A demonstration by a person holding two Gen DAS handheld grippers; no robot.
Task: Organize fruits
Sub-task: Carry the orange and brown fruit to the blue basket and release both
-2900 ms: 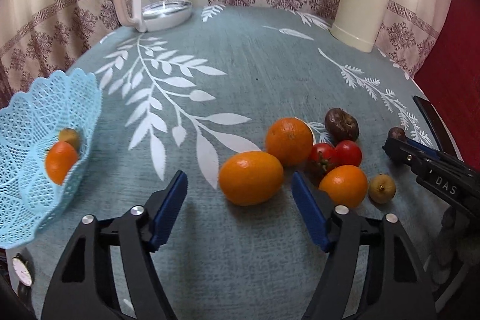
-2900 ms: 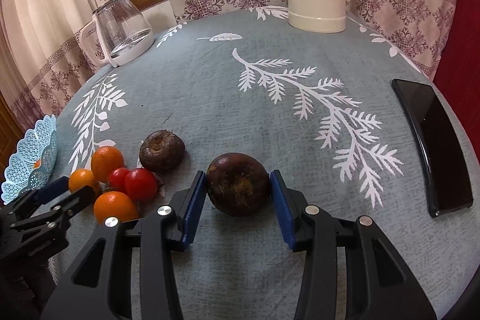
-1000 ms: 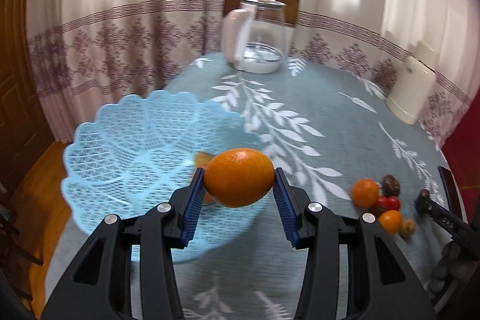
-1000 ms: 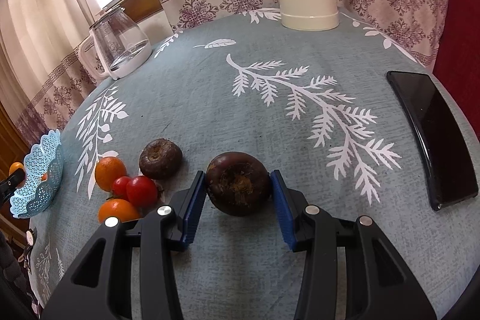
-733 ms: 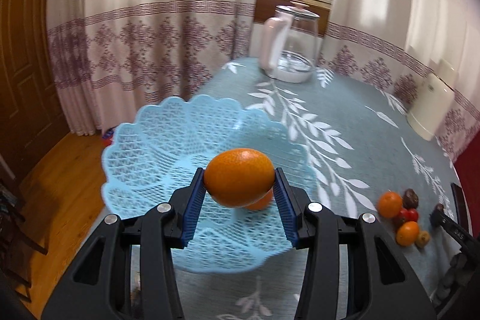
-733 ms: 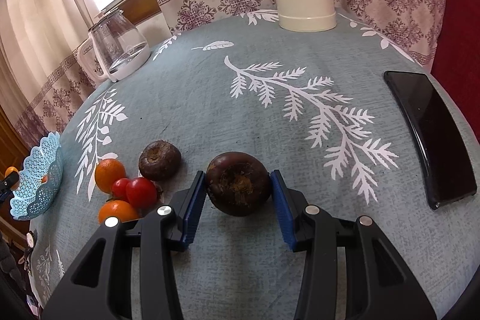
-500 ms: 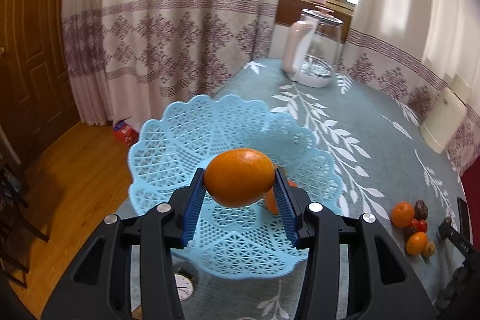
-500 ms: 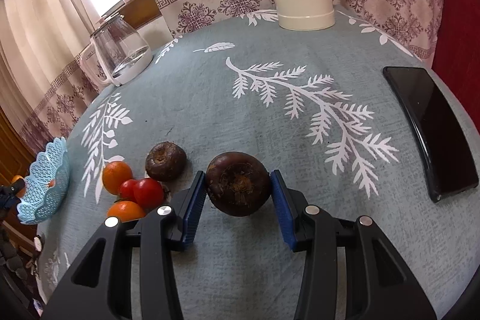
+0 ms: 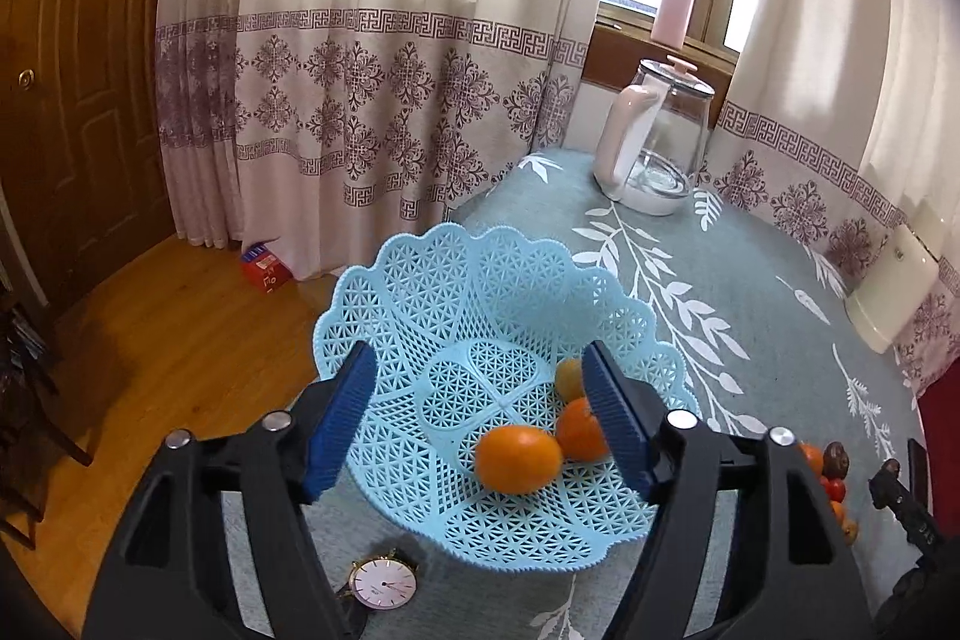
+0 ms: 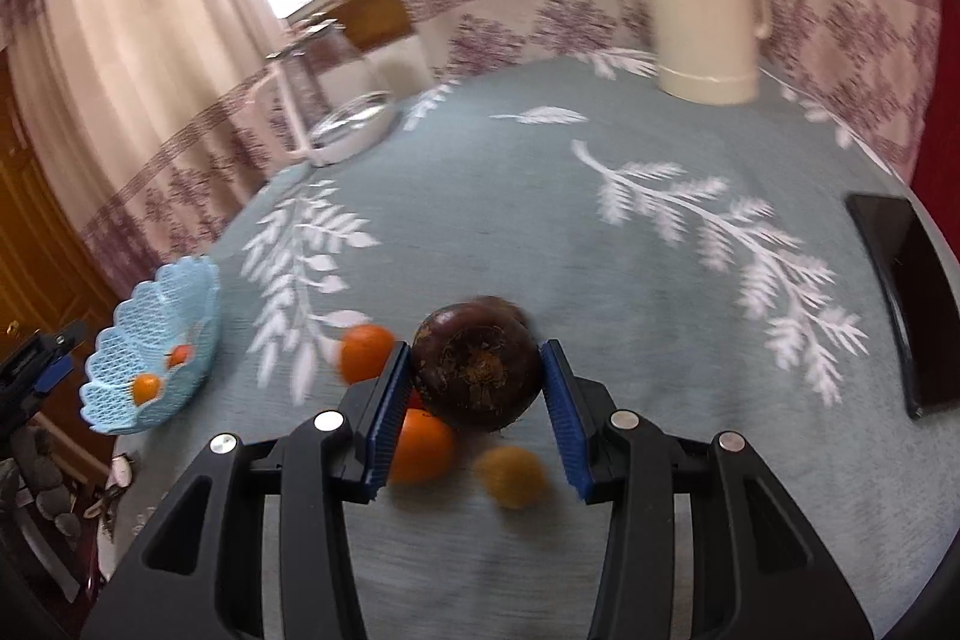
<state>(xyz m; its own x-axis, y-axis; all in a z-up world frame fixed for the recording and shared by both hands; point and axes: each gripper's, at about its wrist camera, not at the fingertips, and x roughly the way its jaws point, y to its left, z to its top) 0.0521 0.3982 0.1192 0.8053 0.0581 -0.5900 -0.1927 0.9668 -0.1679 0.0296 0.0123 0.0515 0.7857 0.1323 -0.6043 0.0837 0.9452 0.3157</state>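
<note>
The left gripper (image 9: pixel 480 424), jaws now wide, has dropped its orange (image 9: pixel 519 459) into the blue basket (image 9: pixel 456 280); the right gripper (image 10: pixel 477 388) still clamps the dark fruit (image 10: pixel 477 367).

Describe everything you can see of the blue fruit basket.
The blue fruit basket is a shallow bowl of pale blue openwork plastic lattice with a scalloped rim. It sits upright near the edge of the teal tablecloth. Inside lie two oranges, touching each other, and a smaller yellowish fruit behind them. The open left gripper hangs over it, apparently not touching. A wristwatch lies just in front.
</note>
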